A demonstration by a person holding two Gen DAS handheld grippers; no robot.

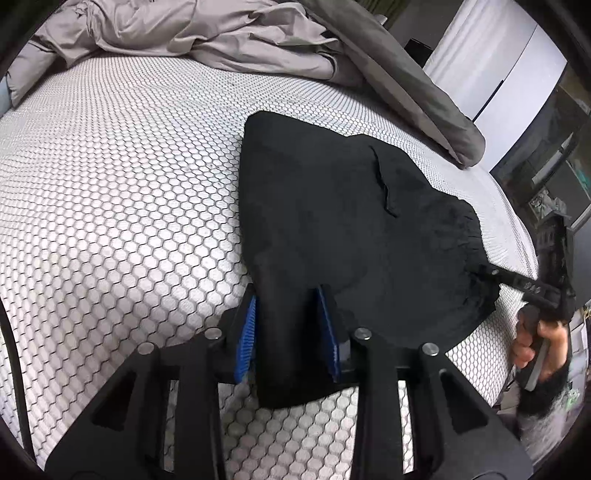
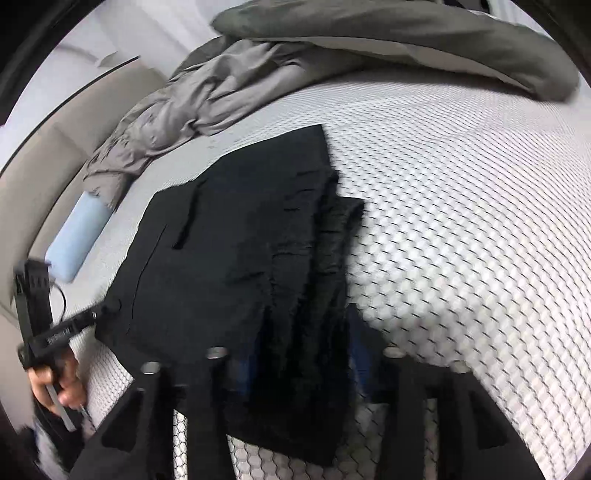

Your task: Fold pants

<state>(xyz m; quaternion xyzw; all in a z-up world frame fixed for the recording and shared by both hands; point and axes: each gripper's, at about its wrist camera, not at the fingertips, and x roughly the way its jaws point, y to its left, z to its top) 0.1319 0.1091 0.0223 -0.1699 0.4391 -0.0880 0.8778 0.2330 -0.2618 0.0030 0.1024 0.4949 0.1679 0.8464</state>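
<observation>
left gripper [image 1: 291, 325], lower centre of the left wrist view: narrow, its blue pads [image 1: 248, 332] clamped on a fold of the black pants [image 1: 332, 206]. right gripper [image 2: 295, 369], lower centre of the right wrist view: jaws at a moderate width with a gathered bunch of the same pants between them; the frame is blurred and dark there, so contact of the pads cannot be told. the pants spread from both grippers up toward frame centre, lying on the bed [image 1: 110, 166] with its honeycomb-patterned cover. a hand [image 1: 535, 347] on the other gripper's handle shows at the right edge of the left wrist view. crumpled grey bedding [image 1: 207, 33] lies along the top of the frame. a pale blue pillow [image 2: 77, 240] sits at the left of the right wrist view.
</observation>
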